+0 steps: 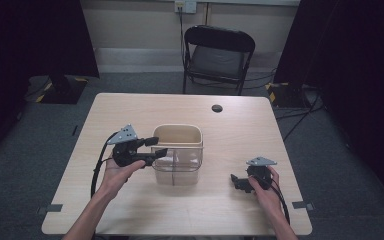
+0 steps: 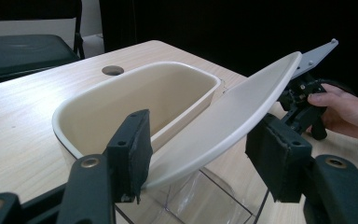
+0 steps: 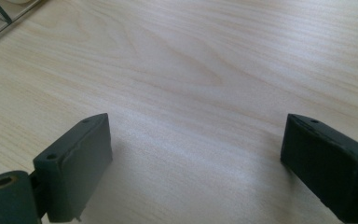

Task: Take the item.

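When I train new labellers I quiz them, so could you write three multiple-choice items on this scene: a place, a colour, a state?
1. Where is the right gripper?
A. Inside the tub
B. Over bare table, right of the tub
C. On the chair

2. What colour is the lid?
A. Cream
B. Red
C. Blue

3. What is the left gripper doing?
A. Open and empty
B. Shut on a cable
C. Shut on the lid

Answers:
1 B: the right gripper has only table wood between its jaws, right of the tub in the high view.
2 A: the lid is cream.
3 C: the left gripper clamps the tilted lid.
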`<act>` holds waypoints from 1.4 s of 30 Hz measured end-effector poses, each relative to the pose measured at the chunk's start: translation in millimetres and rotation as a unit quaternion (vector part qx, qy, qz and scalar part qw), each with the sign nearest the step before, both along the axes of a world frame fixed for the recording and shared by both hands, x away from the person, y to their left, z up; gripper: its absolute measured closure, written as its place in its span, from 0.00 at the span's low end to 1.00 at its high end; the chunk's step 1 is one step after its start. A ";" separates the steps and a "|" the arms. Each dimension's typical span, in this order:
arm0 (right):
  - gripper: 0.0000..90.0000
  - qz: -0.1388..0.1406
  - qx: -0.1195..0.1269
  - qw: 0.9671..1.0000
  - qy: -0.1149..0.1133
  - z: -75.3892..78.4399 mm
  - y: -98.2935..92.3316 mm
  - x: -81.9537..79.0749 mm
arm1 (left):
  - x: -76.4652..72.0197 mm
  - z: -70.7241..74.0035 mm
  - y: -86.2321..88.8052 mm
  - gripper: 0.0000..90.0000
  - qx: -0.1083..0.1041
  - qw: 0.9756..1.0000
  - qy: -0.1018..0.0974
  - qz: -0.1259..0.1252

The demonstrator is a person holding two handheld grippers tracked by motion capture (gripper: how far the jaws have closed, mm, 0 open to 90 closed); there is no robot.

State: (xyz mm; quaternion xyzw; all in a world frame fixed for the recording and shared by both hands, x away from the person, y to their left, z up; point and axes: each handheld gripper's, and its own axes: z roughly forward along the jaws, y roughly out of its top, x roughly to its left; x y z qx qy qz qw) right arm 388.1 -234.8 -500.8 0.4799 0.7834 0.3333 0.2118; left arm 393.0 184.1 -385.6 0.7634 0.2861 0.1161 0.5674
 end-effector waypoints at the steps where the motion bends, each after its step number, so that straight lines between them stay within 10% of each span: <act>1: 0.09 0.000 0.000 1.000 0.000 0.0 0.0 0.0 | 0.0 0.0 -0.1 0.45 0.000 1.000 0.000 0.000; 42: 0.09 0.000 0.000 1.000 0.000 0.0 0.0 0.0 | 1.0 0.8 -0.4 0.46 0.001 1.000 0.002 0.001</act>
